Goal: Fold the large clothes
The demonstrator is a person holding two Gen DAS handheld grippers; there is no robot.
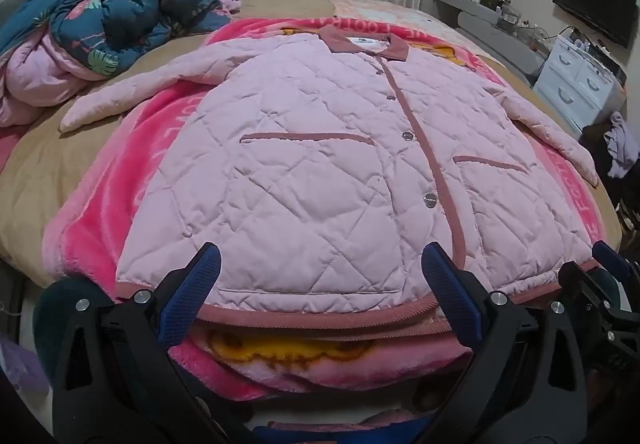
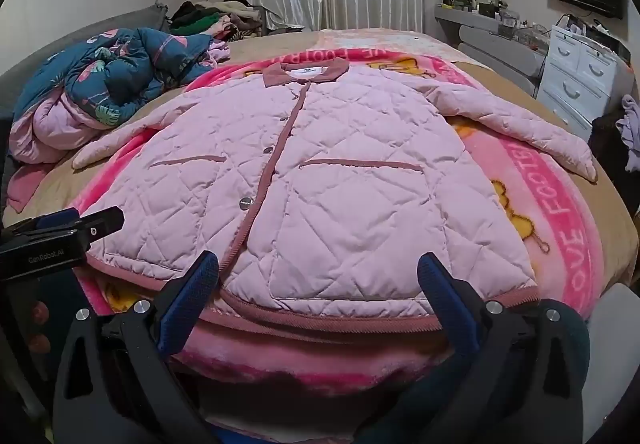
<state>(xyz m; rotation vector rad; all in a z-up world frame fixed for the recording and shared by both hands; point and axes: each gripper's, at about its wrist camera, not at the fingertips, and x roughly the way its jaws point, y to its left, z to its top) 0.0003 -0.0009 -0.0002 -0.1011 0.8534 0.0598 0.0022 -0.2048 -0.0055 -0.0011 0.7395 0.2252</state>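
Pink quilted jacket (image 1: 320, 163) was laid flat, front up, on a pink blanket (image 1: 132, 163) on the bed. Left gripper (image 1: 320, 276) and right gripper (image 2: 318, 276) were held wide apart, empty, just above its hem.

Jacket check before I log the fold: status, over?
Both tongs open, left, right, empty at the hem. Jacket flat, buttoned, sleeves spread, unfolded. Nothing on it.

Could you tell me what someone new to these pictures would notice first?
The pink quilted jacket catches the eye, spread flat and buttoned on a bright pink blanket over the bed. Behind it to the left lies a bunched dark blue floral duvet. Both the left gripper and right gripper hover open at the hem.
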